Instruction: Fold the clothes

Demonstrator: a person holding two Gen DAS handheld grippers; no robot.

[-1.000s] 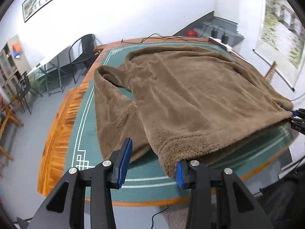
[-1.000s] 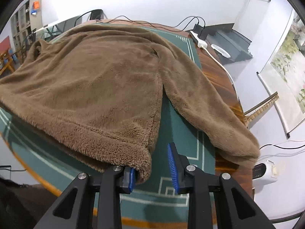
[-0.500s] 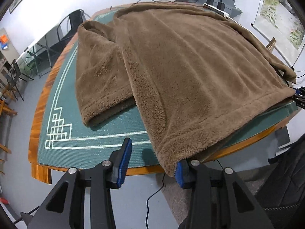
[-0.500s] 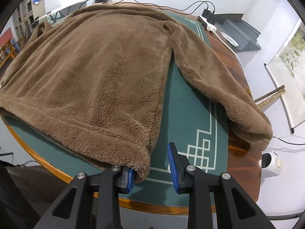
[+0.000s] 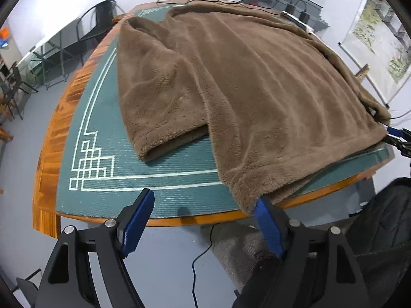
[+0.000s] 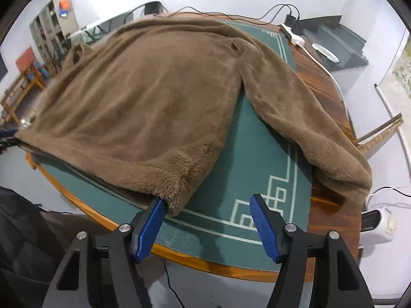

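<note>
Left fingers: left gripper (image 5: 204, 222) stands wide, jaws just been opening; nothing pinched. The hem corner of the sweater (image 5: 244, 89) rests against the inner pad only (image 5: 267, 227); the other pad is well clear of it.
Right fingers: right gripper (image 6: 209, 224) also spread, jaws just been opening. The other hem corner drapes against one pad (image 6: 151, 220); open gap to the second pad, nothing pressed.
Change: a second ago the right fingers stood narrow at that corner and the left ones narrower than now. Both corners now released, and the hem lies lower on the surface (image 5: 159, 200).
Sweater: brown fleece, spread flat on the green mat (image 6: 257, 154), hem at the near edge, slightly overhanging.
Sleeves: left sleeve (image 5: 154, 97) lies on the mat beside the body; right sleeve (image 6: 308, 118) angles out, cuff over the wooden rim.
Meaning (judgement): lay-out step looks finished; garment is flat and free.
Next (judgement): likely sleeves folded in over the body.
Risk: overhanging hem may slide off the edge.
</note>
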